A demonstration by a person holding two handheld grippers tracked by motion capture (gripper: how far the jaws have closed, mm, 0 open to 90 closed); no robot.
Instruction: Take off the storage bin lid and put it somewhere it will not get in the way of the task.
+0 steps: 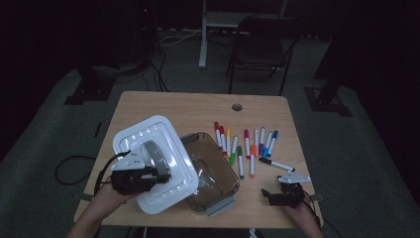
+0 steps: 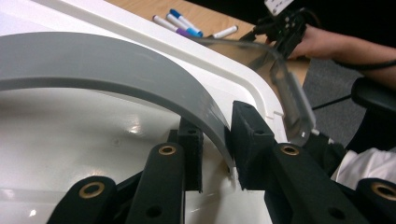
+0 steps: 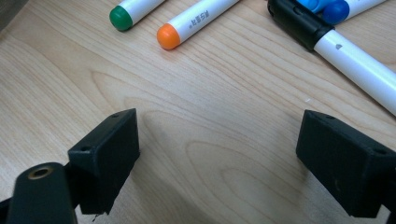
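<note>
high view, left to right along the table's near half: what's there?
Left gripper shut on the lid's grey handle → white lid → clear box → markers → right gripper, open.

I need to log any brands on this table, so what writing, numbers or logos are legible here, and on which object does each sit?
Orange-capped white marker: a short grey print runs along its barrel, too blurred to read.
Black-capped white marker: one tiny grey mark, not legible.
White plastic lid with grey handle, clear plastic box, wooden table: no writing visible.
Nothing can be quoted with confidence.
</note>
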